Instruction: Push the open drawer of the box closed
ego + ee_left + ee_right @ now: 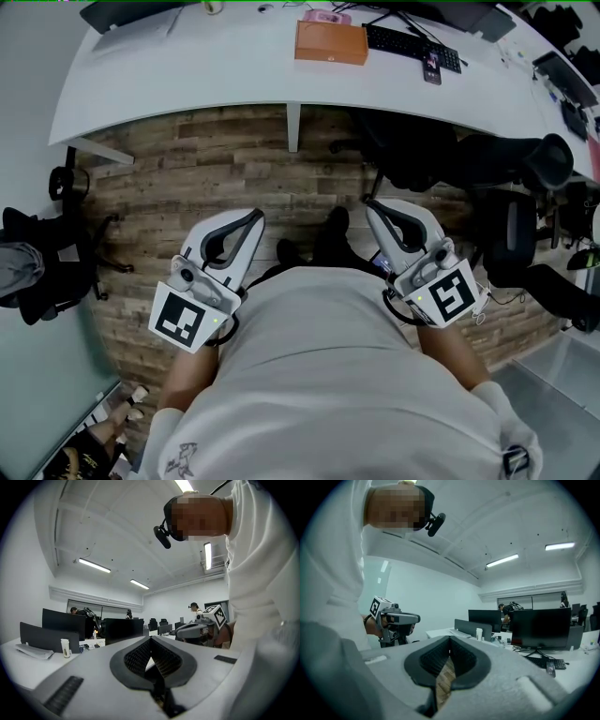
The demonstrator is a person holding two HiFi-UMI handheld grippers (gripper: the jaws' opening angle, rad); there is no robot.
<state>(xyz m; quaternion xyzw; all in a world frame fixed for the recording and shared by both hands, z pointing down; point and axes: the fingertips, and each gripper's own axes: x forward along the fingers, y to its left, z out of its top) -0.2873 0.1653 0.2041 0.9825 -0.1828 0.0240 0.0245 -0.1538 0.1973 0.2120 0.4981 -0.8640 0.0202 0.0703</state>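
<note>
The orange-brown box stands on the white desk, far from both grippers. From here I cannot tell whether its drawer sticks out. My left gripper and right gripper are held close to the person's torso, over the wooden floor and pointing toward the desk. The left gripper is shut with nothing between its jaws. The right gripper is also shut and holds nothing. Each gripper view shows the other gripper beside it: the right gripper and the left gripper.
A black keyboard and a phone lie right of the box, and a pink item lies behind it. A desk leg stands ahead. Black office chairs stand at the right and left. Monitors stand on nearby desks.
</note>
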